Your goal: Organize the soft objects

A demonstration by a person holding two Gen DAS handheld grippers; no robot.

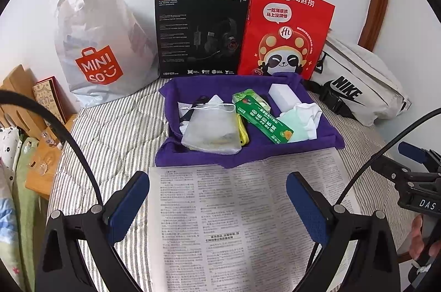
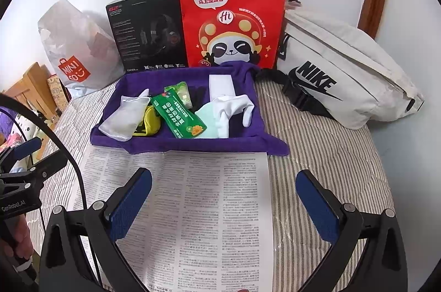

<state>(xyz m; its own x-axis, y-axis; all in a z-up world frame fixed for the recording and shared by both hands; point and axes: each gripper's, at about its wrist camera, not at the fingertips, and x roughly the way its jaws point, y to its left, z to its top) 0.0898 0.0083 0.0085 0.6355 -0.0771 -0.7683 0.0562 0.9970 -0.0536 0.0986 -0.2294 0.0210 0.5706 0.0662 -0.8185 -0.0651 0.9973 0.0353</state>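
Note:
A purple cloth tray sits on the striped bed beyond a newspaper. It holds a translucent mesh pouch, a yellow soft item, a green packet, a white glove, a mint cloth and a white block. My left gripper is open and empty over the newspaper. My right gripper is open and empty over the newspaper.
Behind the tray stand a Miniso plastic bag, a black headset box and a red paper bag. A white Nike waist bag lies right. Wooden furniture stands left.

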